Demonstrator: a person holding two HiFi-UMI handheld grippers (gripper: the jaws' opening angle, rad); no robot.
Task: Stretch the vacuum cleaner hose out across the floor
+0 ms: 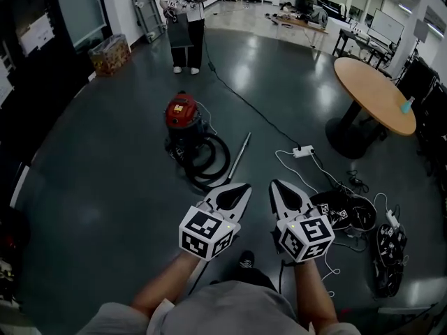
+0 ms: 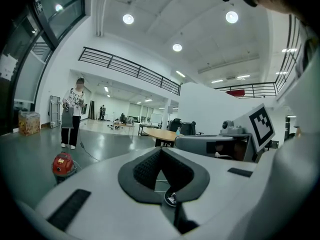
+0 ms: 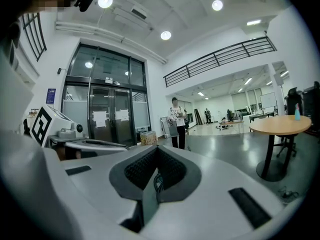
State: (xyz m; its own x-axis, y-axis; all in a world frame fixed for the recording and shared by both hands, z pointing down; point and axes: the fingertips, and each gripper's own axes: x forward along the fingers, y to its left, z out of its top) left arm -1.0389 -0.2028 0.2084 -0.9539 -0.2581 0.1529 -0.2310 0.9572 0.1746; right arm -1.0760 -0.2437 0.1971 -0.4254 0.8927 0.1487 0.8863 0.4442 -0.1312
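A red vacuum cleaner point(image 1: 183, 113) stands on the dark floor ahead of me, and it also shows small at the lower left as the vacuum cleaner point(image 2: 62, 164). Its black hose point(image 1: 210, 160) lies coiled in loops at its right side. A metal wand point(image 1: 239, 155) lies straight beside the coil. My left gripper point(image 1: 244, 188) and right gripper point(image 1: 274, 185) are held side by side in the air, short of the hose and apart from it. Both are shut with nothing between the jaws. Each shows the same in its own view: left gripper point(image 2: 161, 153), right gripper point(image 3: 156, 152).
A person point(image 1: 185, 19) stands beyond the vacuum holding a dark board. A black cord point(image 1: 241, 100) runs across the floor towards a white power strip point(image 1: 302, 151). A round wooden table point(image 1: 374, 93) stands at the right, with tangled cables and dark gear point(image 1: 356, 215) below it. A box point(image 1: 110, 53) sits by the left wall.
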